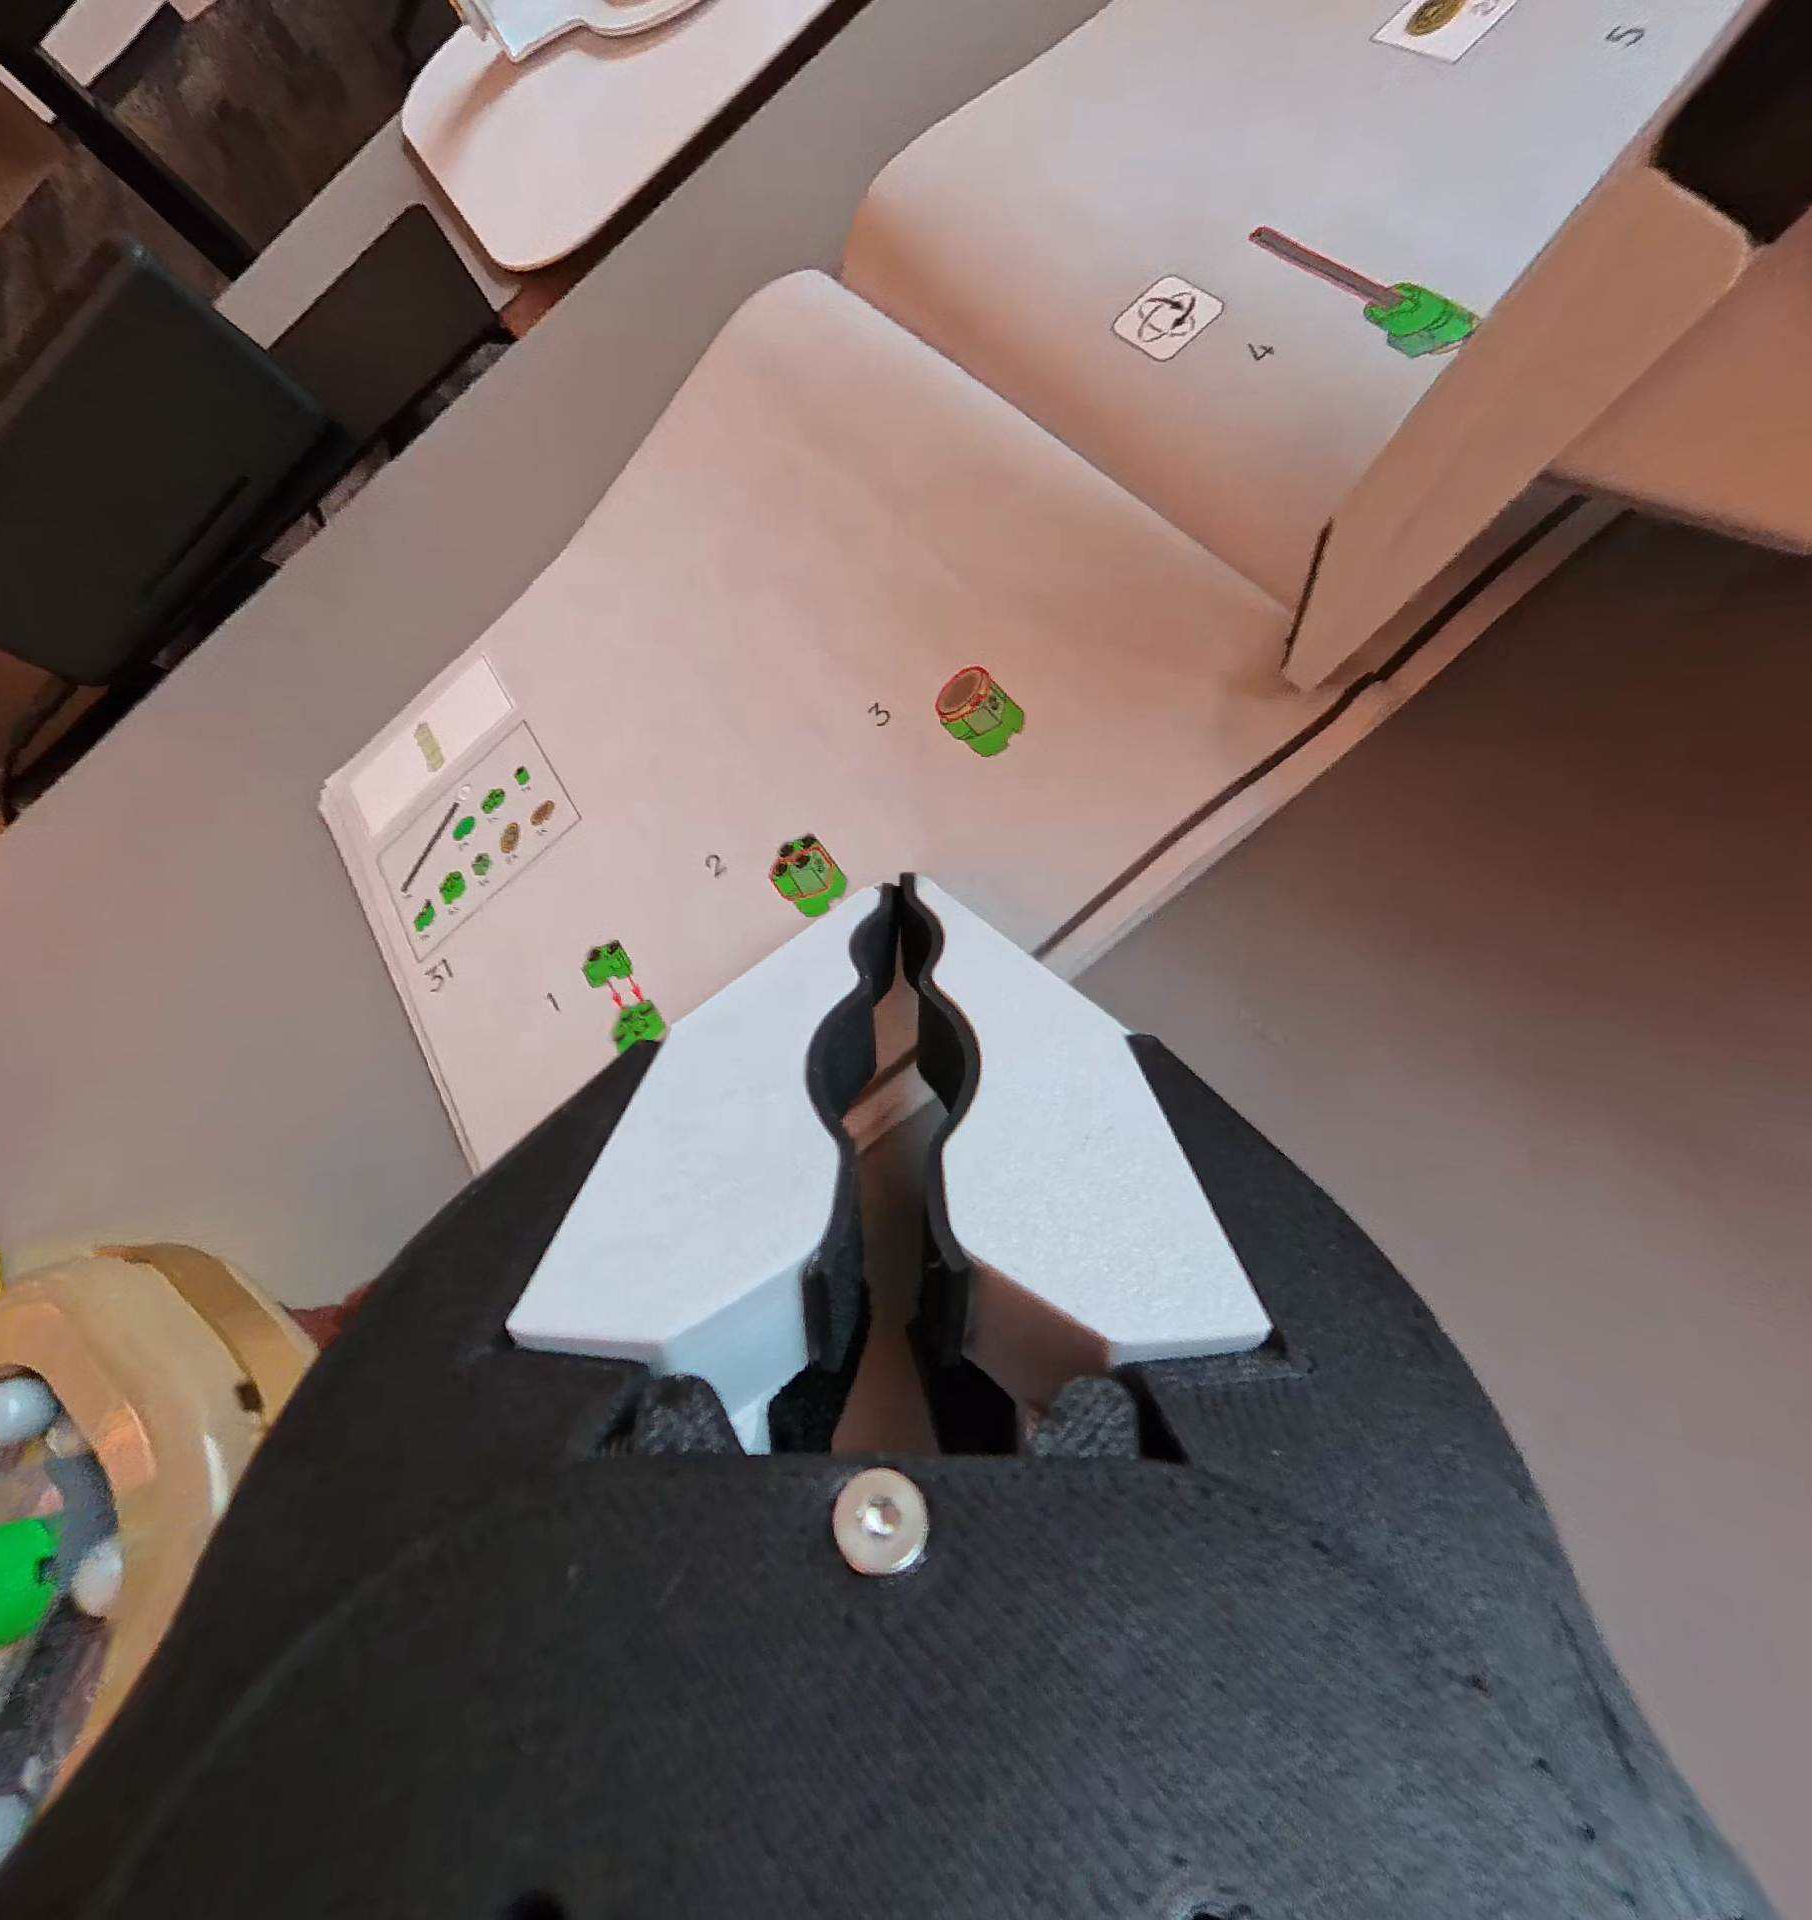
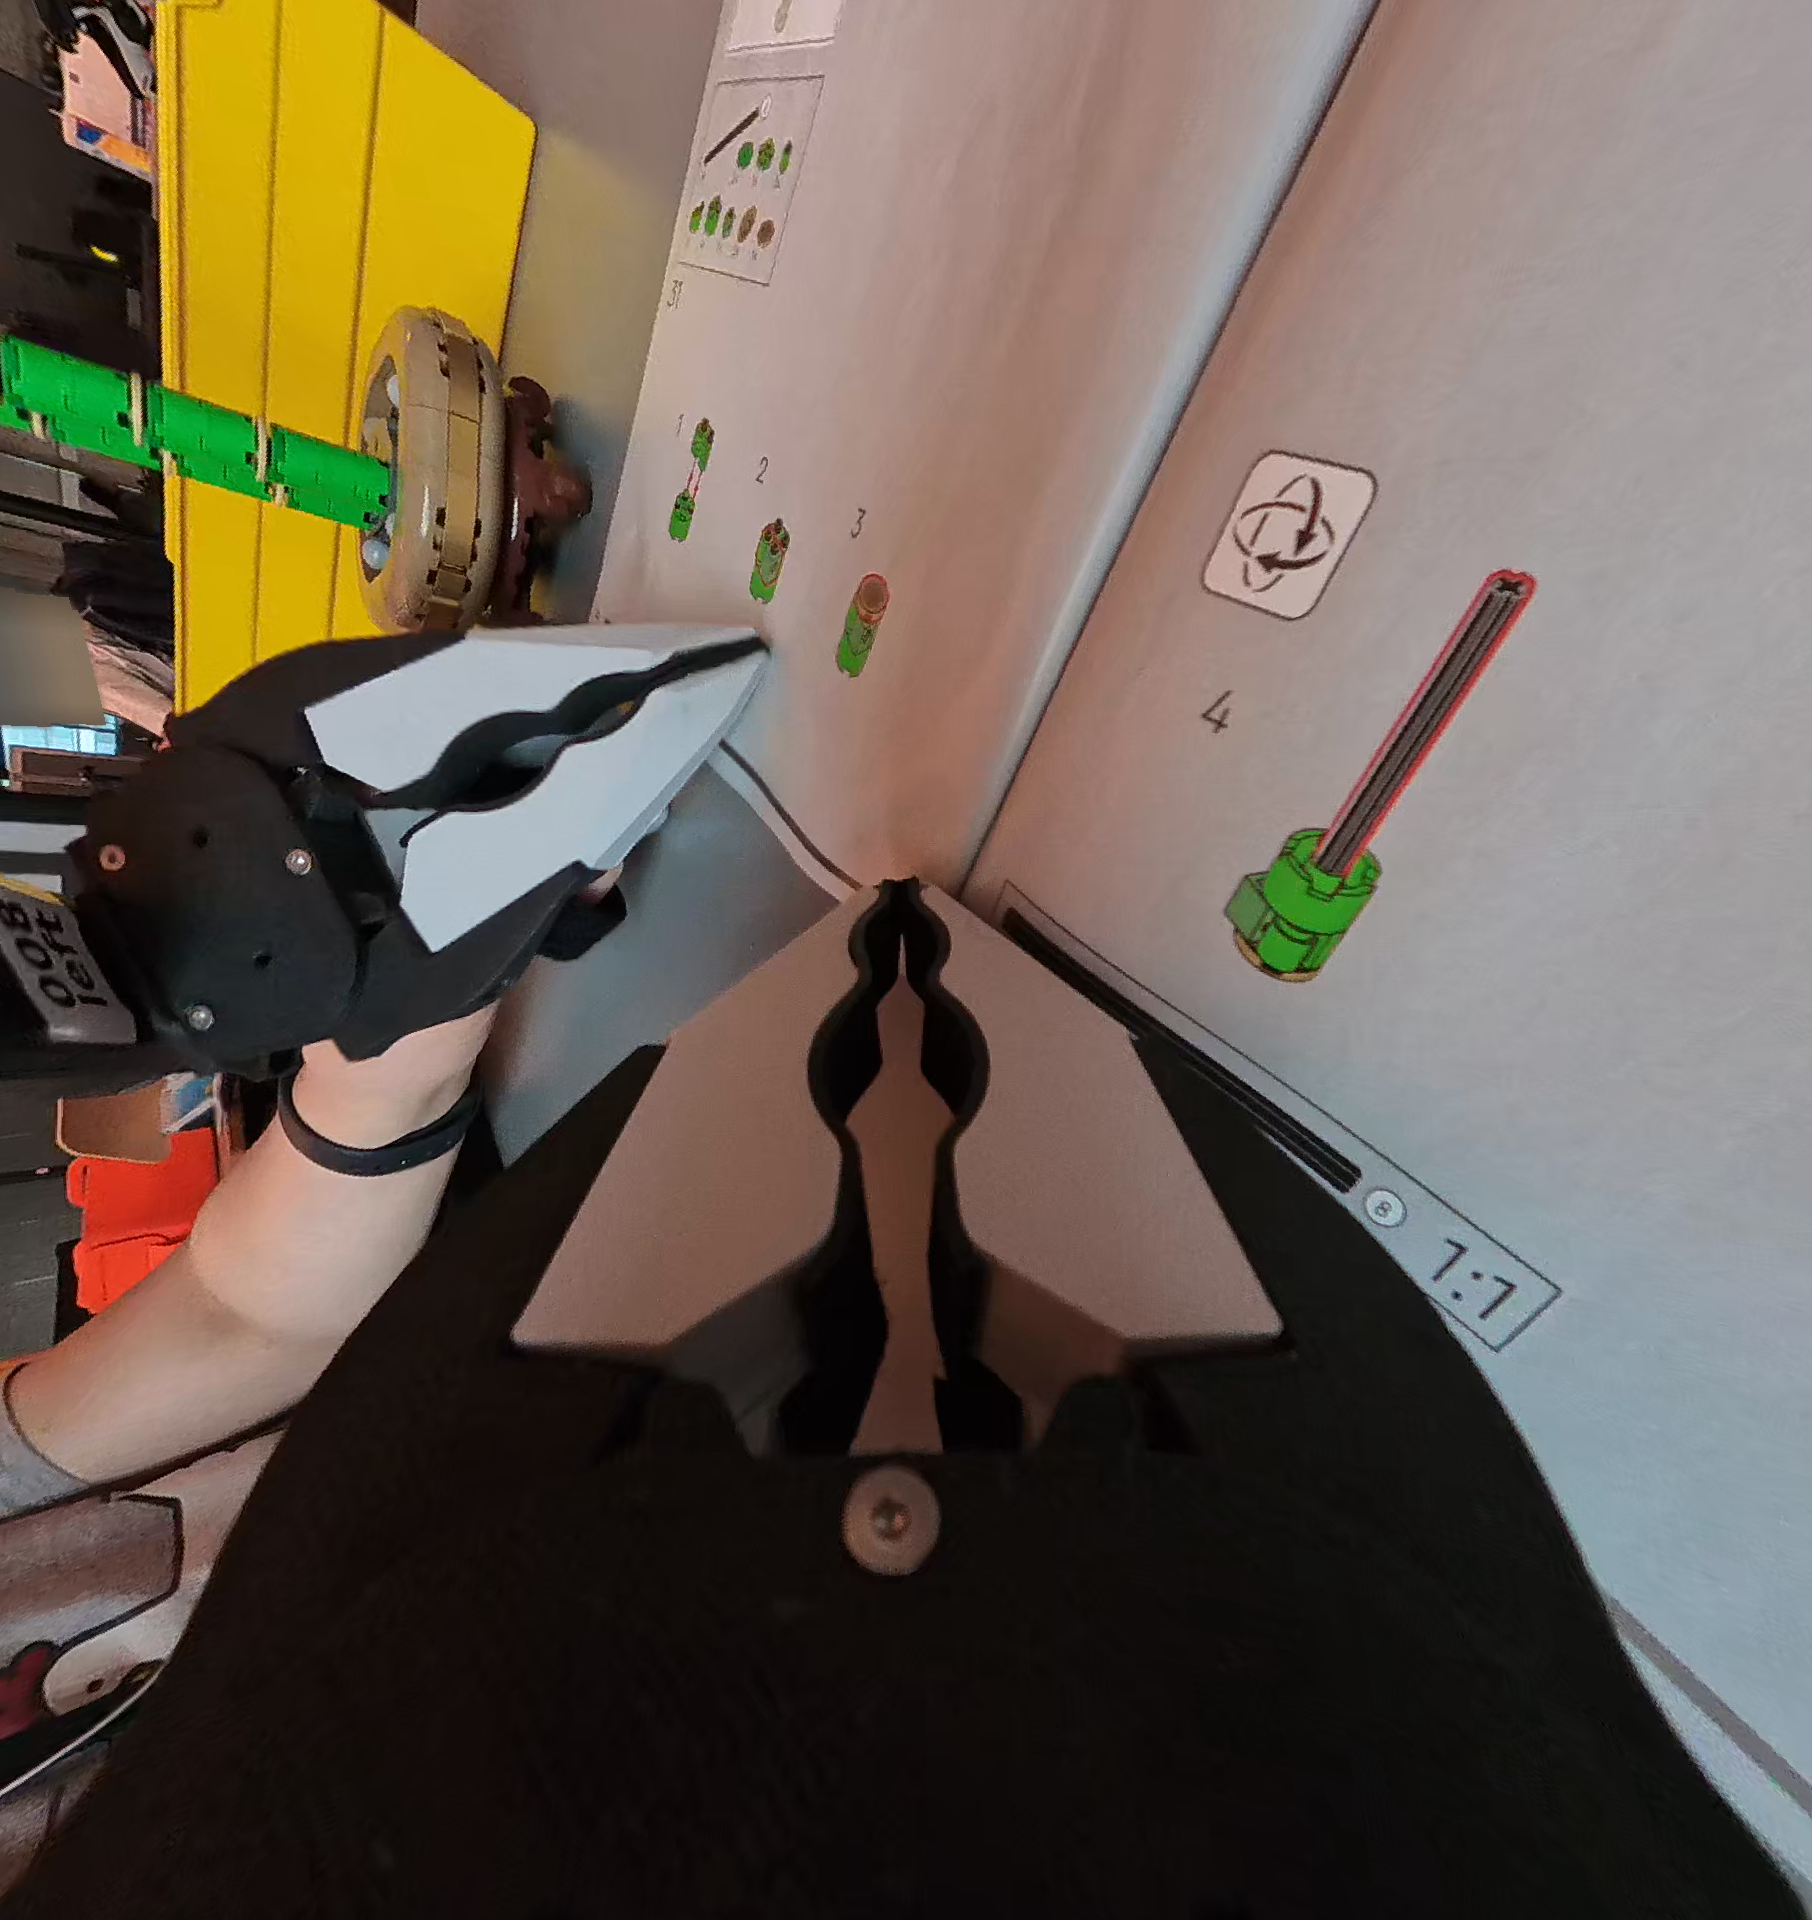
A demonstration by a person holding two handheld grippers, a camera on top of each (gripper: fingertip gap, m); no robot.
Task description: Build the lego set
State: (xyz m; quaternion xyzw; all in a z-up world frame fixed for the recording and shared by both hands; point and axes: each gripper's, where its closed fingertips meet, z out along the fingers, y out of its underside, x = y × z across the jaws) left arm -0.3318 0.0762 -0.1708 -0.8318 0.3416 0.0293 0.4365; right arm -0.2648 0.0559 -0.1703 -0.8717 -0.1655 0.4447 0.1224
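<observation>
Both jaws together, empty, tips at the printed instruction booklet (image 1: 777, 582), numbered steps.

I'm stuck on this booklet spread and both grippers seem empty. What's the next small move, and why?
Probably lift the left gripper off the instruction booklet and open it toward the green stalk model. Both it and the right gripper are shut on nothing, and no loose pieces are in view.

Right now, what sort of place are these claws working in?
Probably a hobby or office worktable set up for brick building: an open instruction booklet lies on it, a partly built green and tan model stands beside it, and black chairs sit beyond.
</observation>
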